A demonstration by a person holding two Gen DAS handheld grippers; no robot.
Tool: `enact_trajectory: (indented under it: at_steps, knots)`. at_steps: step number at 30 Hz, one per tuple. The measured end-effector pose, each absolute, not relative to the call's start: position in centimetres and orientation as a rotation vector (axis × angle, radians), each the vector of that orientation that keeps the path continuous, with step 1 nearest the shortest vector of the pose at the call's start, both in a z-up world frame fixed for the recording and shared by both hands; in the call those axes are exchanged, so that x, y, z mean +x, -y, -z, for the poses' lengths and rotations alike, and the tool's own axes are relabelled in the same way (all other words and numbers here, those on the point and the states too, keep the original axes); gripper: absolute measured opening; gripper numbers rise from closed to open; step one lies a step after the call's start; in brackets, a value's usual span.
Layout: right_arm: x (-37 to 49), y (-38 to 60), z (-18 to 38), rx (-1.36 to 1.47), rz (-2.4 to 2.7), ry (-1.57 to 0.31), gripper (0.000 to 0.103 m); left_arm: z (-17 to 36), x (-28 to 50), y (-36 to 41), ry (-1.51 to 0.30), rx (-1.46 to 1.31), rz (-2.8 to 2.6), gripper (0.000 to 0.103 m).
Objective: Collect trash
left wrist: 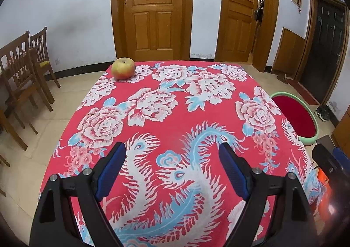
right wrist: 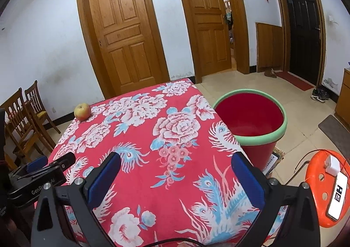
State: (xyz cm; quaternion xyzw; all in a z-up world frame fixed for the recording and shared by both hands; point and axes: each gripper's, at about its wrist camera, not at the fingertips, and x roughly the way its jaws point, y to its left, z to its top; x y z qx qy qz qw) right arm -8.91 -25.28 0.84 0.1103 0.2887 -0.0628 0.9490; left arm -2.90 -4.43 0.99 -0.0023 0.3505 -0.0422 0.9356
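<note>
Both grippers hang over the near end of a table draped in a red flowered cloth (left wrist: 175,115). The left gripper (left wrist: 172,155) has its blue-padded jaws spread wide with only cloth between them, and the right gripper (right wrist: 176,166) is the same — jaws apart, holding nothing. An apple (left wrist: 123,68) sits well beyond the left jaws, off to their left at the far corner of the table. A red bucket with a green rim (right wrist: 251,115) stands on the floor against the table's edge, just past the right gripper's right jaw. An orange stool (right wrist: 323,181) carrying a phone (right wrist: 338,194) stands further right.
</note>
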Motion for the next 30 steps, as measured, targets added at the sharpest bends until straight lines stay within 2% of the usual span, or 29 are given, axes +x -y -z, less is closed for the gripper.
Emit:
enact_trajectory:
  at_steps: [30]
  knots:
    - [-8.95,25.29,-0.85,0.229,0.128,-0.594,0.103,-1.15,-3.08,4.42,-0.720,-0.014,0.095,0.086]
